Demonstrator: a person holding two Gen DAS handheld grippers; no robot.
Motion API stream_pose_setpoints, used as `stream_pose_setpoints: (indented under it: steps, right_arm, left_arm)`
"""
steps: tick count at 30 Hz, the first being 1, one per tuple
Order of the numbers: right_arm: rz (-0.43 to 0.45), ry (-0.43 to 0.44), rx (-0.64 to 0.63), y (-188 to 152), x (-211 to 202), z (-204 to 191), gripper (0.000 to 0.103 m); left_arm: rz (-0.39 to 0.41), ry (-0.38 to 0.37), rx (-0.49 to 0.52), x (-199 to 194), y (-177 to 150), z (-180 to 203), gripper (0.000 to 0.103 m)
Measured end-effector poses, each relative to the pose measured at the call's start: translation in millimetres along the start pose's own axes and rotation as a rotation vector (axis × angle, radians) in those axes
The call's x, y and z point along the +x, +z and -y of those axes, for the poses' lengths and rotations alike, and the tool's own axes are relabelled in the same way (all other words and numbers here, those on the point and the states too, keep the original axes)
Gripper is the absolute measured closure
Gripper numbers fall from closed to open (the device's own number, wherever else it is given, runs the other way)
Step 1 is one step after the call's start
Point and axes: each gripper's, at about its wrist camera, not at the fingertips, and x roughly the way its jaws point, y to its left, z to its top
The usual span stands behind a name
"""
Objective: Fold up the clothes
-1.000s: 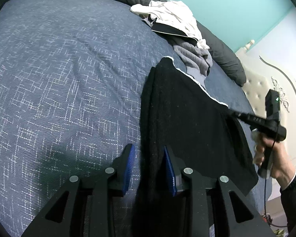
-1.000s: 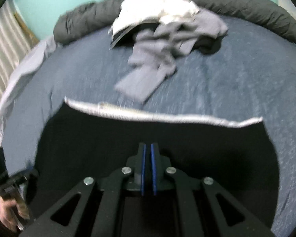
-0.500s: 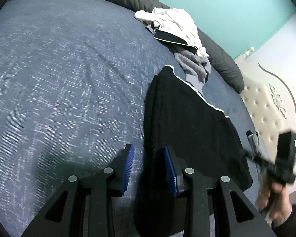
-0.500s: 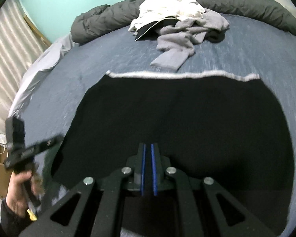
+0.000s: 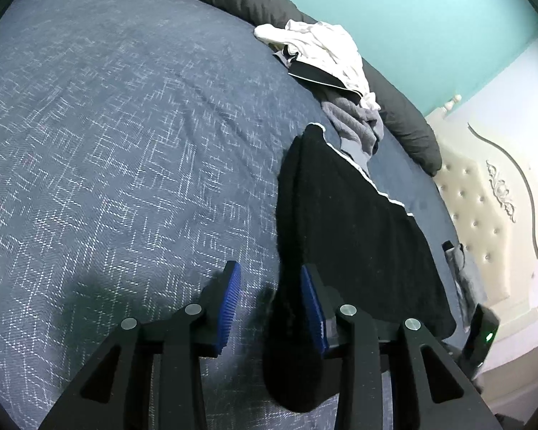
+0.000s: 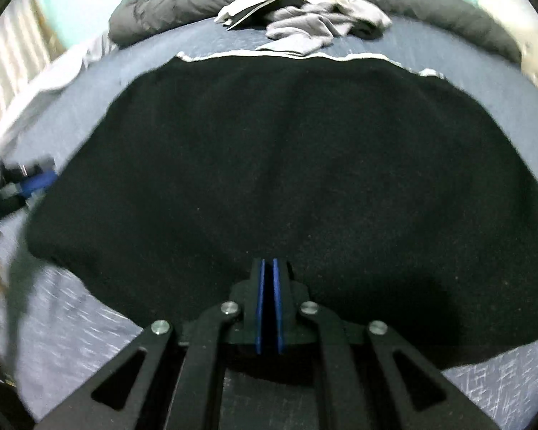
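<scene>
Ahead, a pile of white and grey clothes [image 5: 337, 82] lies beyond the black garment [image 6: 287, 179] pinched by the right gripper [image 6: 268, 304], while the left gripper [image 5: 270, 308] gapes over its edge.

Both wrist views look low along their fingers across the bed [image 5: 107, 125], sharing the black garment [image 6: 287, 165].
</scene>
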Motion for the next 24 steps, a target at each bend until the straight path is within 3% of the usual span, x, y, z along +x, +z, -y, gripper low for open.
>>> stream_pose_setpoints:
  steps: [4, 9, 16, 20, 24]
  right_arm:
    - [-0.036, 0.036, 0.059, 11, 5, 7, 0.101]
    - [-0.039, 0.064, 0.111, 15, -22, 9, 0.100]
    - [-0.032, 0.043, 0.040, -3, -16, 1, 0.101]
    - [-0.016, 0.030, 0.030, 2, -13, -2, 0.101]
    - [-0.060, 0.054, 0.048, 18, -15, 1, 0.101]
  left_arm:
    - [0.000, -0.003, 0.000, -1, 0, -2, 0.065]
    - [-0.005, -0.007, -0.004, -1, -2, -3, 0.065]
    - [-0.006, -0.006, 0.005, 1, -2, 0, 0.065]
    - [-0.005, -0.005, 0.006, 1, -1, 1, 0.065]
    - [-0.005, -0.006, 0.003, 2, -1, -1, 0.065]
